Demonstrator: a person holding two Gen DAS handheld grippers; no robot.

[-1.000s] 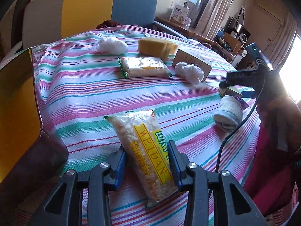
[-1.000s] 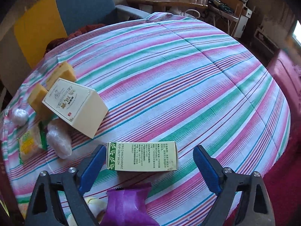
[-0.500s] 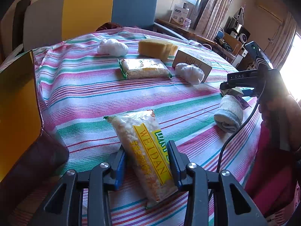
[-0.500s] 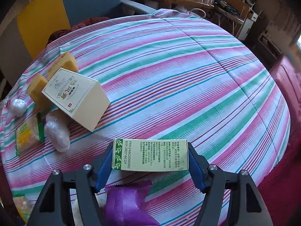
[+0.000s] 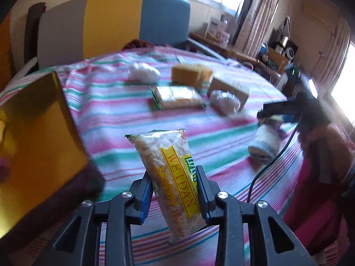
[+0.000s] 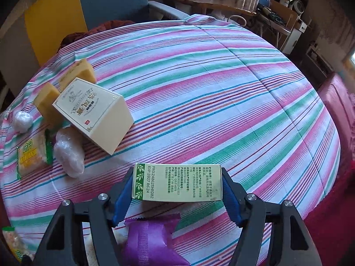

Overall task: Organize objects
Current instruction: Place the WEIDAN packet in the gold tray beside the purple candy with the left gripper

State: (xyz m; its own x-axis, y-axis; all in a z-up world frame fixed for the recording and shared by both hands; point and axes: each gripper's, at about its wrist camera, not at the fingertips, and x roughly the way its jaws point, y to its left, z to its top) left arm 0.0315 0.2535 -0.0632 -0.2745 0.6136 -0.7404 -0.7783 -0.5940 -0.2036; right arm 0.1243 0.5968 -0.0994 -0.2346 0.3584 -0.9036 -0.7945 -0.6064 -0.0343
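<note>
The left gripper [image 5: 175, 190] is clenched on a clear plastic snack packet with a yellow "WEIDAN" label [image 5: 170, 177], its blue pads pressing both long edges, and the packet hangs tilted above the pink, green and white striped cloth covering the round worktop [image 5: 106, 110]. Just to the left of it stands a shiny gold box [image 5: 33, 133]. Farther across the worktop lie a second clear snack packet with green ends [image 5: 177, 96], a white crumpled plastic ball [image 5: 144, 74], yellow sponge blocks [image 5: 190, 74], a cream cardboard box with printed lettering [image 6: 93, 115] and a white plastic-wrapped bundle [image 6: 70, 153] touching the cream box's near side. A rolled white cloth [image 5: 265, 144] lies near the right edge. The right gripper [image 6: 177, 187] grasps a pale green rectangular carton with printed text [image 6: 177, 181], its blue pads against the carton's two short ends; the carton sits at the worktop's near side, just above a purple foil pouch [image 6: 148, 239]. Whether the carton rests on the cloth or is raised slightly, I cannot tell.
</note>
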